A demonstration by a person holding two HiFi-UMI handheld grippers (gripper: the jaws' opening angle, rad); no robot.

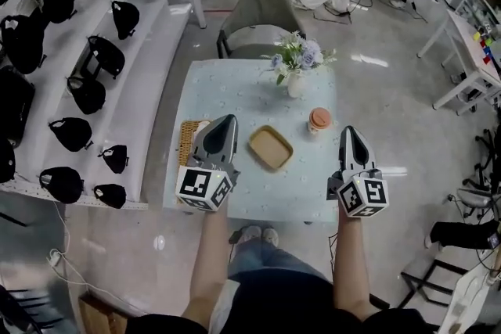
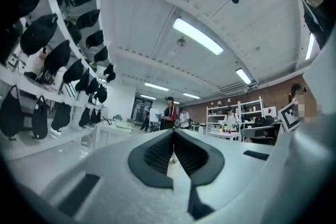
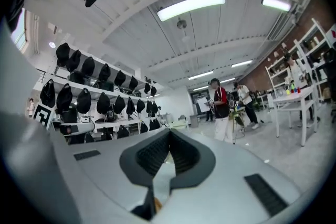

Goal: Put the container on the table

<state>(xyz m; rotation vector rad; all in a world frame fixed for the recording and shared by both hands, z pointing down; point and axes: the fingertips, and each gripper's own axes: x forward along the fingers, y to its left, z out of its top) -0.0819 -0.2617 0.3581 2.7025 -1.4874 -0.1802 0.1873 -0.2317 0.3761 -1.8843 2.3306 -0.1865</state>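
Observation:
A shallow tan square container (image 1: 271,148) lies on the pale blue table (image 1: 223,94), near its front middle. I hold both grippers up above the table's front edge, pointing level across the room. My left gripper (image 1: 228,121) hangs just left of the container, its jaws (image 2: 173,135) shut with nothing between them. My right gripper (image 1: 349,131) is off to the container's right, over the table's right edge, and its jaws (image 3: 168,137) are also shut and empty. Neither gripper view shows the table or the container.
On the table stand a vase of flowers (image 1: 296,66) at the back, a cup with an orange lid (image 1: 319,120) at the right, and a woven mat (image 1: 187,141) at the left edge. A grey chair (image 1: 262,12) is behind. Shelves of black bags (image 1: 86,90) run along the left. People stand far back.

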